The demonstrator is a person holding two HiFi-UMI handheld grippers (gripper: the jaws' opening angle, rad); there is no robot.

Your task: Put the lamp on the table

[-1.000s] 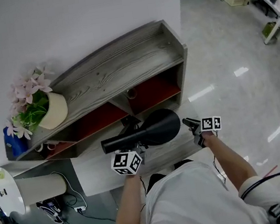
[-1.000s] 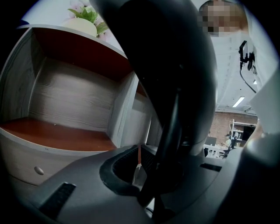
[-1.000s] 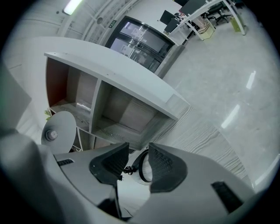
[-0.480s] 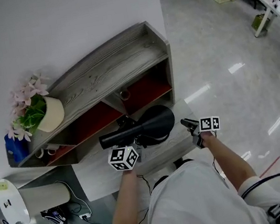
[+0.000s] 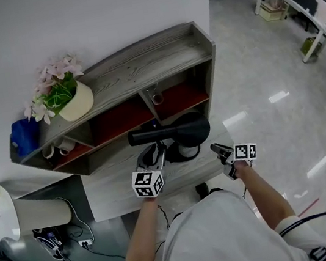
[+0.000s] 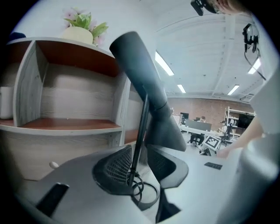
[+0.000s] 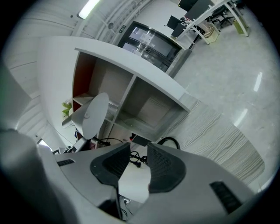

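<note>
A black lamp [image 5: 173,133] stands on the grey wooden table [image 5: 109,199] just in front of the shelf unit, its long shade lying level and pointing left. My left gripper [image 5: 154,155] is at its left side. In the left gripper view the thin stem [image 6: 140,131] rises between the pads, with a gap on each side. These jaws have just been opening and my left gripper [image 6: 138,164] is open. My right gripper [image 5: 219,151] hovers to the lamp's right over the table's edge. Its jaws have just been closing a little, and my right gripper [image 7: 139,164] is open with nothing between the pads.
The grey shelf unit [image 5: 146,67] with red-backed compartments stands against the wall. On its top sit a potted pink flower [image 5: 64,94] and a blue object [image 5: 25,137]. A white lamp [image 5: 17,218] lies left of the table above cables on the floor. Shiny floor spreads to the right.
My left gripper's jaws have come open around the stem, letting the lamp go. The lamp now stands on the table. The right gripper has risen a little.
</note>
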